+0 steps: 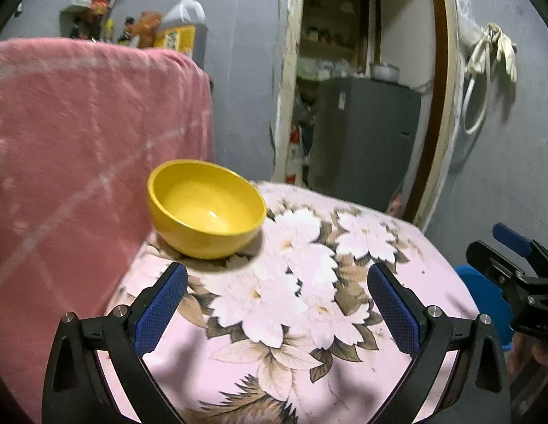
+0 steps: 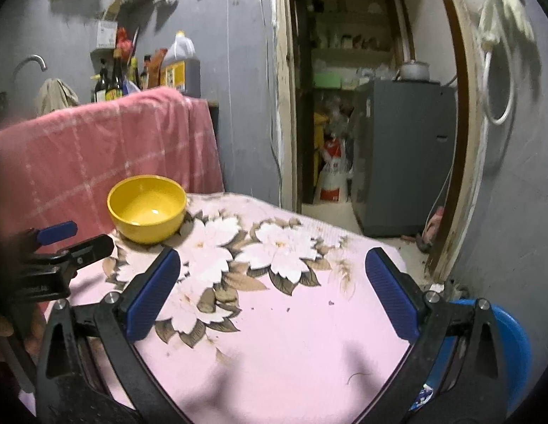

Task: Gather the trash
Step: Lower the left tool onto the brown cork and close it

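A yellow bowl stands empty on the far left of a table under a pink floral cloth. My left gripper hovers open over the cloth just short of the bowl, nothing between its blue pads. My right gripper is open too, over the middle of the cloth, to the right of the bowl. Small dark crumbs and a thin dark strand lie on the cloth. A blue bin sits low at the table's right edge.
A pink checked cloth drapes a raised back behind the bowl, with bottles and a big oil jug above it. An open doorway with a grey cabinet lies beyond the table. Cords hang on the right wall.
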{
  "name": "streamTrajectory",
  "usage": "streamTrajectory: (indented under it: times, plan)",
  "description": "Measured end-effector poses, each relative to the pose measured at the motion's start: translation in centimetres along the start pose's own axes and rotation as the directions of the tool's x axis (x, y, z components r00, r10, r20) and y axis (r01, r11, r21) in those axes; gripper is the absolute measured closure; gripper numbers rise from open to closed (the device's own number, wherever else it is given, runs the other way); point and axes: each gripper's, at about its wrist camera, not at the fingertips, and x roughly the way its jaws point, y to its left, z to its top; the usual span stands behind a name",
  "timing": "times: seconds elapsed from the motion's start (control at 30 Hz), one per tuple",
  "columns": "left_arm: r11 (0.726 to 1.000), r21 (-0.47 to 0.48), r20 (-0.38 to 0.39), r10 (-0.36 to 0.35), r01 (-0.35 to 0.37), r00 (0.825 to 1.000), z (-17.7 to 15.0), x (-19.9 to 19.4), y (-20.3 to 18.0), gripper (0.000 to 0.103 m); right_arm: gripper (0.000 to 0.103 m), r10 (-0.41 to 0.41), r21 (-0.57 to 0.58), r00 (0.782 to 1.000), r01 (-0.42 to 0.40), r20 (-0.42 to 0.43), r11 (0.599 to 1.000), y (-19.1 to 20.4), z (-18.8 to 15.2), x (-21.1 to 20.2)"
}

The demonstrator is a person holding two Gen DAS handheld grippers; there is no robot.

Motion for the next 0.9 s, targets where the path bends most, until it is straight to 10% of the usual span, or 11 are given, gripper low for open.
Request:
streamTrajectory:
  times: [0.17, 0.9]
  plan:
    - [0.999, -0.003, -0.106, -0.048, 0.048, 0.993, -0.1, 2.7, -0.6, 0.006, 0.006, 0.023, -0.004, 0.997, -0.023, -0.077, 1.000, -0.8, -0.4, 2.0]
    - [0.972, -0.068, -0.433, -0.230, 0.223, 0.872, -1.0, 11.1, -4.4, 0.082, 0.036, 0.065, 0.004, 0.958, -0.067, -0.279, 0.998, -2.0, -2.1, 7.1]
